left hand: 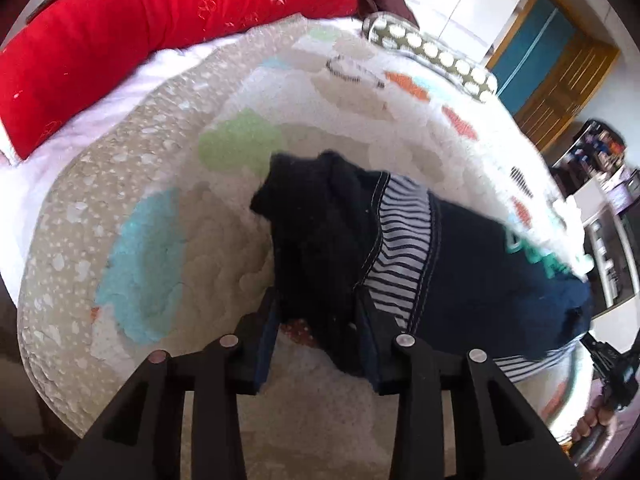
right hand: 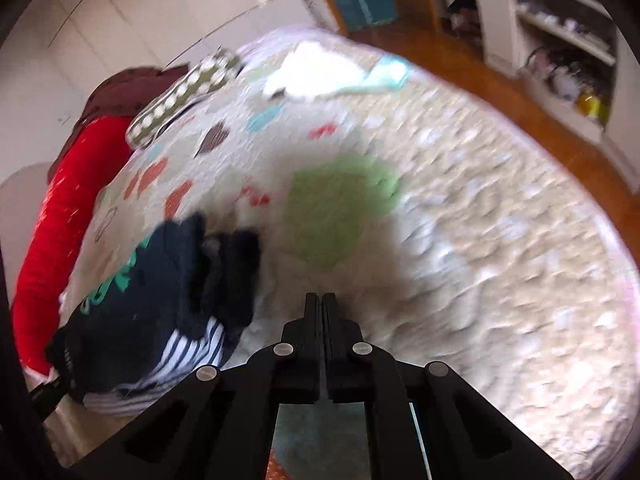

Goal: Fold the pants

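Bed covered by a cream quilt (right hand: 460,240) with coloured patches. Red bolster (left hand: 160,28) along the far edge; a polka-dot cushion (left hand: 432,56) beside it; pale cloth (right hand: 320,72) near the quilt's far side. Shelving (right hand: 560,60) beyond the wooden floor.

Dark navy pants (left hand: 400,248), bunched, striped lining showing, lie on the quilt. Left gripper (left hand: 316,340): fingers set apart, a dark fold of the pants between them. Right gripper (right hand: 322,320): fingers pressed together, holding nothing, pants just to its left.
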### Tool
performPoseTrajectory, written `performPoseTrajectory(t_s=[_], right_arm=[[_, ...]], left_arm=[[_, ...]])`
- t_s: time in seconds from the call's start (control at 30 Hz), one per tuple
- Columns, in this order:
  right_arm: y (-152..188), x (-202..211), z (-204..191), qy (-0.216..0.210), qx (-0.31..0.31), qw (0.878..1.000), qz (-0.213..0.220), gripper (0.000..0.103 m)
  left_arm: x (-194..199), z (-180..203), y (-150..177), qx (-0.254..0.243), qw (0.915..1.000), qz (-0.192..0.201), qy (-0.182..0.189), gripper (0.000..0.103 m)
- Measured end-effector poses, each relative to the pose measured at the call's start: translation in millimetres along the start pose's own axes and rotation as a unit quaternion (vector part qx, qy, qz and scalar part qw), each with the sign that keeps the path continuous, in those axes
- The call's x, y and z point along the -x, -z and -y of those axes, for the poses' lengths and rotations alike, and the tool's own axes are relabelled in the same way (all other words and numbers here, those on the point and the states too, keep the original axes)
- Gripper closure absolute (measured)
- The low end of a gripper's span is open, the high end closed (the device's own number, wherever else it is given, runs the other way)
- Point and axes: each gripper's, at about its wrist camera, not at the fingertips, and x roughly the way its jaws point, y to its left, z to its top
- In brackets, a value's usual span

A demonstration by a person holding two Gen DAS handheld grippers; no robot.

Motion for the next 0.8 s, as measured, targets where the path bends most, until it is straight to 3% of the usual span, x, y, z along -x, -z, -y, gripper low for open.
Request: performPoseTrajectory(t_s=[0.1,0.2,0.23,0.37,0.47,0.53,0.63,0.7,0.8], right_arm=[[-7.0,21.1,-12.6,0.001,0.010,0.999,0.039,0.095],[-8.1,33.1,-40.0,-0.019,0.035,0.997,0.065,0.067],[-6.9,32.2,-53.7,-0.029,0.051,0.996,0.065,0.063],[8.1,7.7,-116.0,-0.060,0.120,0.990,0.033,0.063],[24.7,-16.9,-153.5,-0.087,0.154,0.984,-0.005,0.063],[32.8,-32.1,-167.4,-0.094,0.168,0.981,-0.033,0.057],[44.6,-49.5,-167.2,-0.112,0.164,0.977,-0.083,0.050],[47.7,-47.0,-158.3,-0.120,0.167,0.975,-0.084,0.050],[52.0,-33.8,-137.0,-0.124,0.158,0.976,-0.085,0.050]], left_arm=[[30.9,-6.0,1.3,-0.003,0.9990,0.043,-0.008,0.066],[52.9,-6.0,5.4,0.000,0.9974,0.071,-0.001,0.055],[55.7,-3.1,5.0,-0.001,0.9971,0.075,0.002,0.053],[44.2,29.7,2.7,-0.029,0.9971,0.070,0.011,0.044],[13.9,63.7,5.0,-0.063,0.9968,0.048,0.002,0.044],[-3.8,74.7,9.7,-0.070,0.9970,0.031,-0.005,0.044],[-32.6,83.3,26.4,-0.087,0.9956,0.000,-0.034,0.043],[-42.2,84.4,36.5,-0.100,0.9939,-0.012,-0.045,0.043],[-35.5,87.5,44.7,-0.119,0.9918,-0.001,-0.046,0.041]])
